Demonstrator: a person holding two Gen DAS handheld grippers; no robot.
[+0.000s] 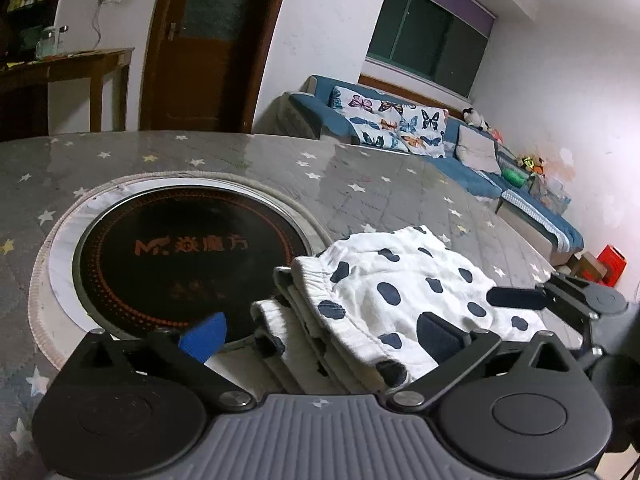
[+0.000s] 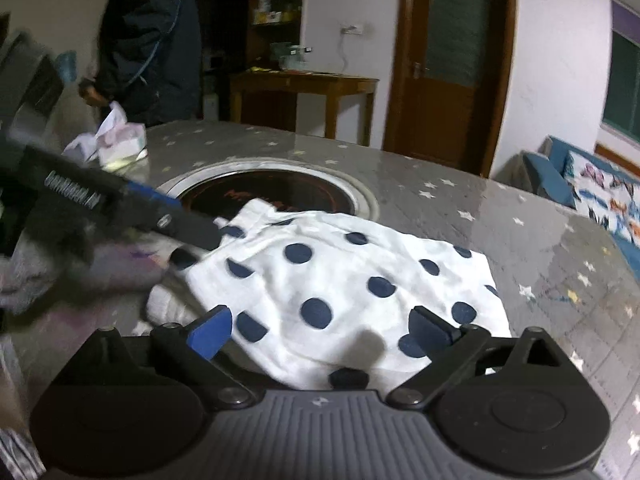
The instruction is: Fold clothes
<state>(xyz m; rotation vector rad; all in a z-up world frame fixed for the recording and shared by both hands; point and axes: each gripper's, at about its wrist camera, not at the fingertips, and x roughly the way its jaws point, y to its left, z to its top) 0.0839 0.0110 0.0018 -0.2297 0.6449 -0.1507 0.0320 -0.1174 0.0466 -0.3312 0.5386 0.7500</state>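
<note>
Grey star-print table (image 1: pixel 360 184), round cooktop (image 1: pixel 192 256) at ten o'clock of the folded spotted garment (image 2: pixel 340 280); both grippers' fingers (image 1: pixel 204 334) wide, empty.

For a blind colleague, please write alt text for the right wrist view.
A folded white garment with navy dots lies on a grey star-patterned table, between the open fingers of the right hand-held gripper. Behind it is a round black cooktop.

The person (image 2: pixel 150 40) is cut off above the shoulders, and the pale bundle (image 2: pixel 116 142) is perhaps folded cloth.
</note>
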